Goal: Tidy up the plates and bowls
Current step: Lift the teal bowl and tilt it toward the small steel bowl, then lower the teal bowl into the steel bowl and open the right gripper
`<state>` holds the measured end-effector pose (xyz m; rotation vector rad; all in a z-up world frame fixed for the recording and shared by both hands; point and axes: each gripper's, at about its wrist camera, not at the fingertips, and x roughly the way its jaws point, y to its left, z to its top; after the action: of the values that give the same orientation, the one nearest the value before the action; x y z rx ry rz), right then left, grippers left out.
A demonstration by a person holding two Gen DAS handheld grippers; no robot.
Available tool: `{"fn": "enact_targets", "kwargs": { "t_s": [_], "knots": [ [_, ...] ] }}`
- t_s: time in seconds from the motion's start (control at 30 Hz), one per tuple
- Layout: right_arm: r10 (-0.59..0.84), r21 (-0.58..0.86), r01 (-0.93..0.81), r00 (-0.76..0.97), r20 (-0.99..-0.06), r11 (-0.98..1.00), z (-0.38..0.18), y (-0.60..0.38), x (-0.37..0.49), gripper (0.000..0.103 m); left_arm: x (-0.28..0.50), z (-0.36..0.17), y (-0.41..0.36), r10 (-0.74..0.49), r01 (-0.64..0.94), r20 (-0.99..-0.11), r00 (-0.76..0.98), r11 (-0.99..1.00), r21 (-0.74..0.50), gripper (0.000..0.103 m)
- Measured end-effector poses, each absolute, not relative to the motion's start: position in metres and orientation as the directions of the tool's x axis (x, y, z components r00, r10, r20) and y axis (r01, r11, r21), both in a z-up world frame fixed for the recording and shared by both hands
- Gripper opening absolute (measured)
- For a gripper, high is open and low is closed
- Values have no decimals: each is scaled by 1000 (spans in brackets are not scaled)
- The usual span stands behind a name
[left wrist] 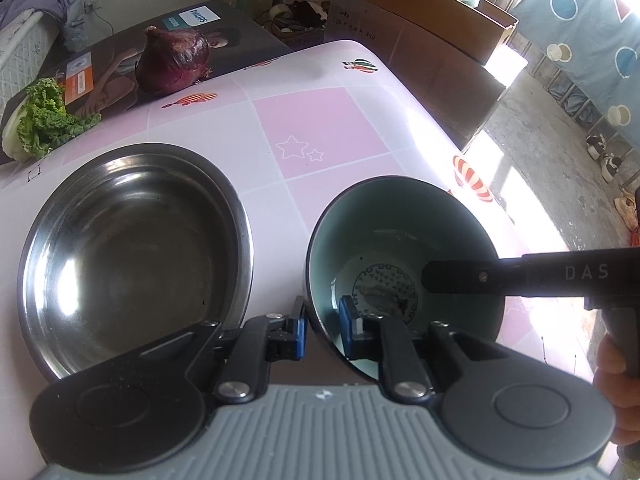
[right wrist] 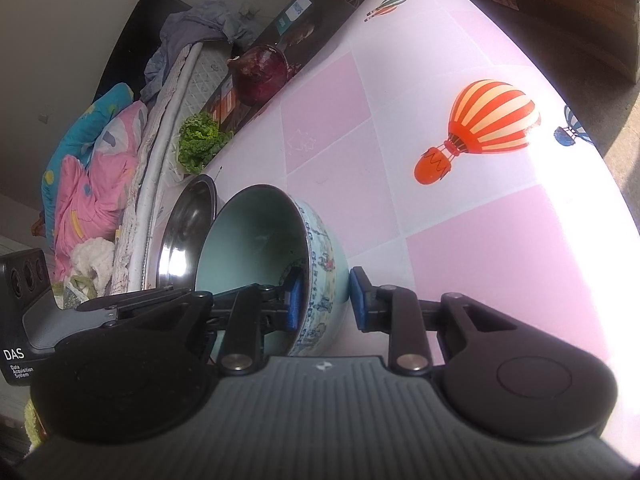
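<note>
A ceramic bowl [left wrist: 400, 232], pale green inside and painted blue on white outside [right wrist: 320, 280], stands at the table's near side. Whether it rests on the cloth or hangs just above it cannot be told. My left gripper [left wrist: 322, 334] is shut on its near rim, one blue pad inside and one outside. My right gripper [right wrist: 326, 300] clamps the opposite wall the same way, and its black finger [left wrist: 430, 276] reaches in over the rim from the right. A wide steel plate [left wrist: 136, 248] lies right beside the bowl, seen edge-on [right wrist: 184, 232] in the right wrist view.
A red onion [left wrist: 174, 60] and a leafy green [left wrist: 44, 120] sit on a printed box [left wrist: 120, 60] at the table's back left. The pink checked tablecloth [left wrist: 320, 128] stretches behind the bowl. Cardboard boxes [left wrist: 432, 32] stand beyond the table; bedding [right wrist: 92, 168] lies beside it.
</note>
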<state>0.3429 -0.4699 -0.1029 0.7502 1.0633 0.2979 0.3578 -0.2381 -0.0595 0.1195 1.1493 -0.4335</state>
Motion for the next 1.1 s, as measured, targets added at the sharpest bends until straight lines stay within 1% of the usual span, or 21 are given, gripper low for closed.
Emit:
{"fn": "enact_targets", "kwargs": {
  "t_s": [0.37,0.67,1.1],
  "knots": [
    [550,679,125,489,-677,724,-88,-473,338,24,353,-47,-236,-294,397,-885,362,907,-140,17],
    [533,665,110,509,-676,739,-65,-471,333,23,346,-31,-231,-320,400,-864,388,903,-156,17],
    [526,649,81,514,-677,756,-32,-448,320,23,333,-8,-205,-335,380,-845,416,909,-173,17]
  ]
}}
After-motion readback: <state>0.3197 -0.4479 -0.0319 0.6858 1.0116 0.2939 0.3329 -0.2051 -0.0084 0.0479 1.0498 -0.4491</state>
